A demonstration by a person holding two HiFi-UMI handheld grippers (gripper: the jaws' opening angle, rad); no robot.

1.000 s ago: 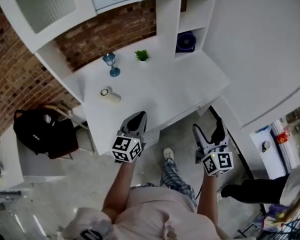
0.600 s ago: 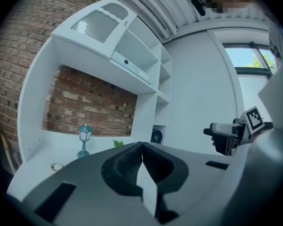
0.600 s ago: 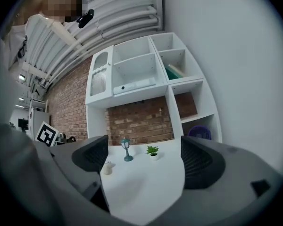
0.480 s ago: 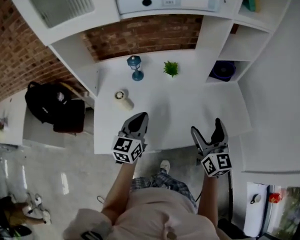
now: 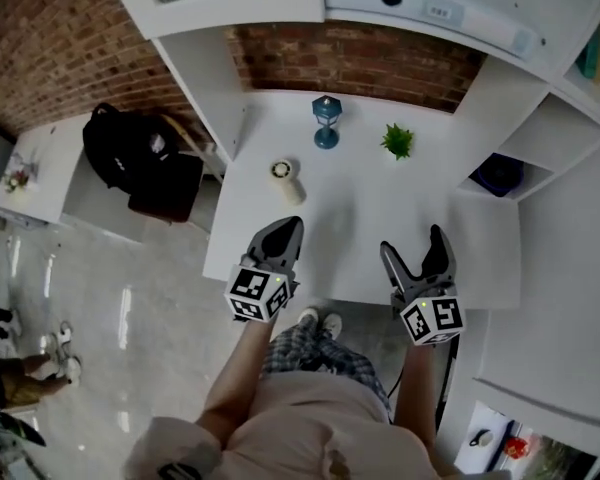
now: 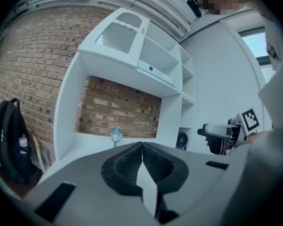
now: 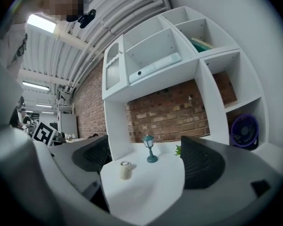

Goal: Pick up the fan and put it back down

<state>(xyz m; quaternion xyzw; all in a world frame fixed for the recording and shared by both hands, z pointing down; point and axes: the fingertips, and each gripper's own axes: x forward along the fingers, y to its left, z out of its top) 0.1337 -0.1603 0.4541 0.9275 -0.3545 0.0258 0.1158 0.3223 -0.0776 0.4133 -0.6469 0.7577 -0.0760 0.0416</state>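
Since neither tool touches the fan [image 5: 498,173], the task stands at its start, as I judge it: the approach. The one fan, dark blue, sits in the low shelf compartment [image 5: 528,143] at the right end of the surface [image 5: 360,238], well apart from both tools. The left tool [image 5: 284,232] hovers at the near edge, jaws pressed together, empty. The right tool [image 5: 412,245] hovers beside it, jaws wide, nothing between them. The next move likely calls for a reach forward and right into that compartment. On the surface stand one small lamp [image 5: 326,123], one little plant [image 5: 398,141] and one pale cylinder [image 5: 285,180]. One black backpack [image 5: 130,158] sits off left.
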